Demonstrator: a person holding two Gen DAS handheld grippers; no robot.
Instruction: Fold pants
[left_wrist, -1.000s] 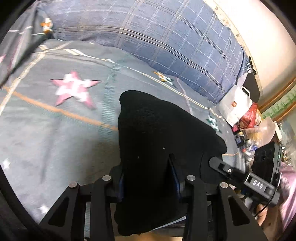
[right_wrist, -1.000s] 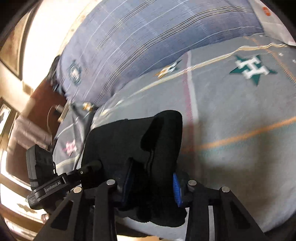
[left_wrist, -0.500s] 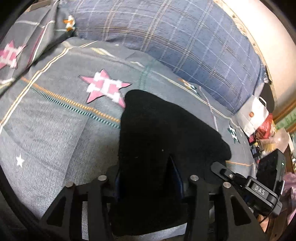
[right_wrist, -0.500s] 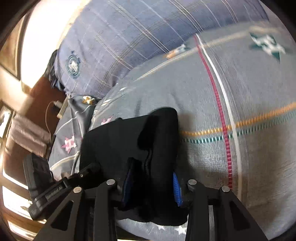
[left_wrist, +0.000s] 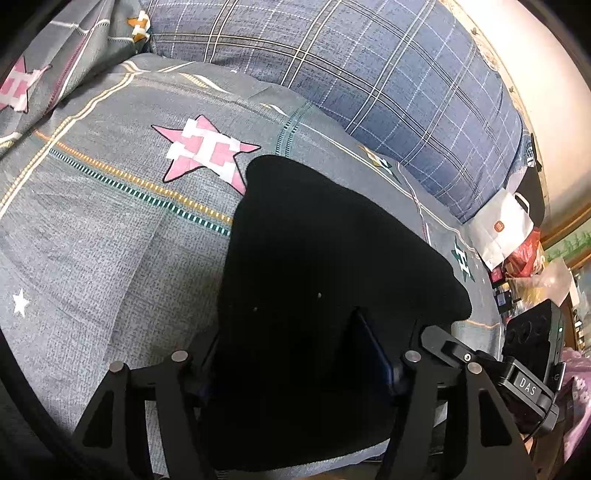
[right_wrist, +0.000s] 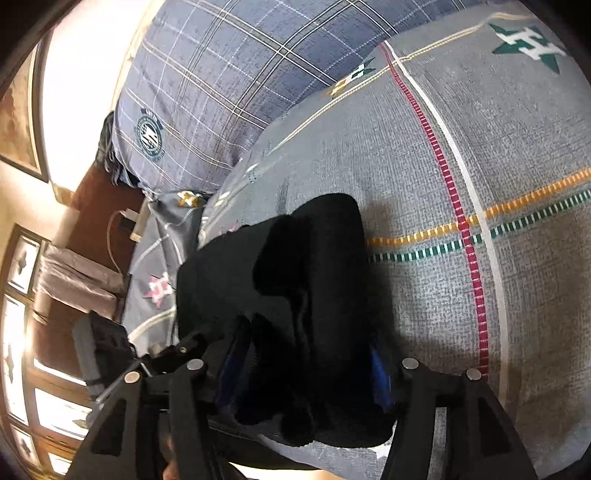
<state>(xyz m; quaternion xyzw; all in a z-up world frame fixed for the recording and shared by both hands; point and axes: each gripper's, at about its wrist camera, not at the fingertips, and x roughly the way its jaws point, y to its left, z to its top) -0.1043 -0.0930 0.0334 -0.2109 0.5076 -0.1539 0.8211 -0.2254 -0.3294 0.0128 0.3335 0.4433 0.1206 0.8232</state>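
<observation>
Grey star-print bedspread (left_wrist: 110, 229), black pants (left_wrist: 325, 280) now lying lower on it, both grippers' fingers just opening, cloth still between them

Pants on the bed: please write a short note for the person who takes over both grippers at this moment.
Left gripper: fingers have just been opening, black pants between them; grip uncertain.
Right gripper: the same, fingers opening around a bunched edge of the pants.
Pants lie folded on the grey bedspread, below the blue plaid pillow.
Done: fold laid down.
Left: probably draw both grippers back, then check whether another fold is needed.
</observation>
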